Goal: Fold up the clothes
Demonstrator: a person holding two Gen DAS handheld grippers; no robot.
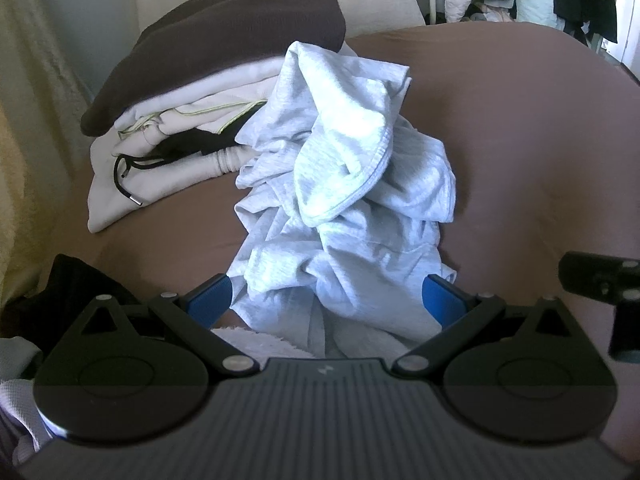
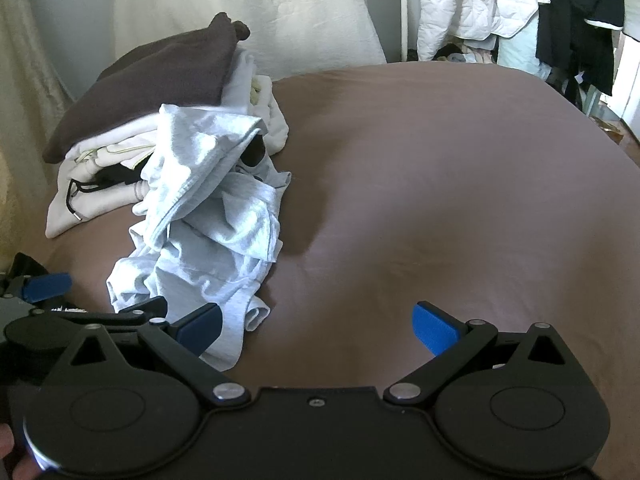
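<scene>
A crumpled light grey garment [image 1: 344, 200] lies in a heap on the brown bed sheet [image 1: 520, 140]. My left gripper [image 1: 326, 304] is open, its blue pads on either side of the garment's near end, not closed on it. In the right wrist view the same garment [image 2: 208, 220] lies at the left. My right gripper [image 2: 316, 326] is open and empty over bare sheet [image 2: 440, 200], its left pad [image 2: 200, 326] beside the garment's near edge. The left gripper [image 2: 44, 286] shows at the far left there.
A stack of folded clothes [image 1: 208, 92], dark brown on top and cream below, sits at the back left against the garment. A dark garment [image 1: 68, 292] lies at the near left. Hanging jackets and clothes [image 2: 500, 8] stand beyond the bed's far right edge.
</scene>
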